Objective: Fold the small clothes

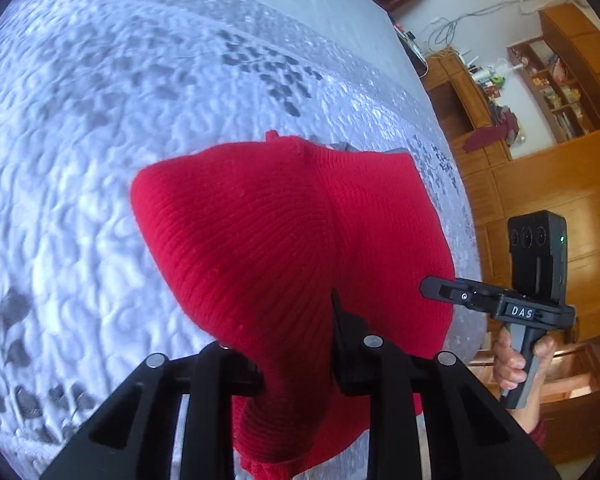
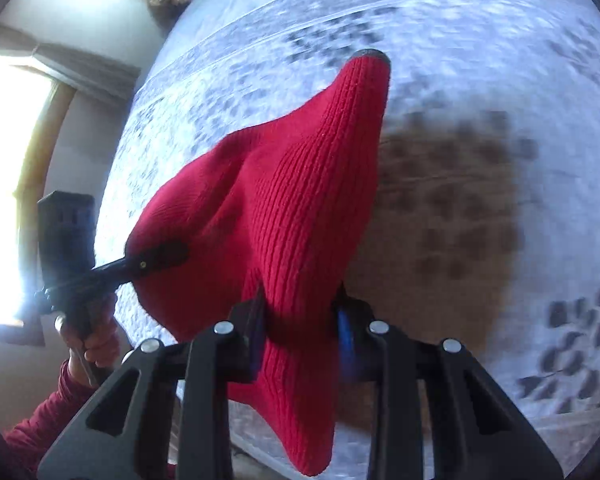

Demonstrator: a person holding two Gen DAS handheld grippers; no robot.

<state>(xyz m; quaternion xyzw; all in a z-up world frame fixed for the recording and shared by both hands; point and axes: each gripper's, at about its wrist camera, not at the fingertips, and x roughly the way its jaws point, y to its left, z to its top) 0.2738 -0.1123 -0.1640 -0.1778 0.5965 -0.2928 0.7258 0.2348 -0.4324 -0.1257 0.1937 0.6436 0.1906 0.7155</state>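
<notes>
The red ribbed-knit garment (image 1: 284,240) hangs above the white quilted bedspread (image 1: 80,160), clamped by the left gripper (image 1: 296,364) and right gripper (image 2: 300,320), its fold barely begun and not yet laid flat.

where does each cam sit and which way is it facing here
Left wrist: on the left gripper, looking down along its fingers at the red knit over the bedspread; the right gripper and its hand show at right.
Right wrist: on the right gripper, looking down at the same knit; the left gripper, hand and sleeve show at left.
Shared: the knit, pinched by both grippers, and the bedspread.
</notes>
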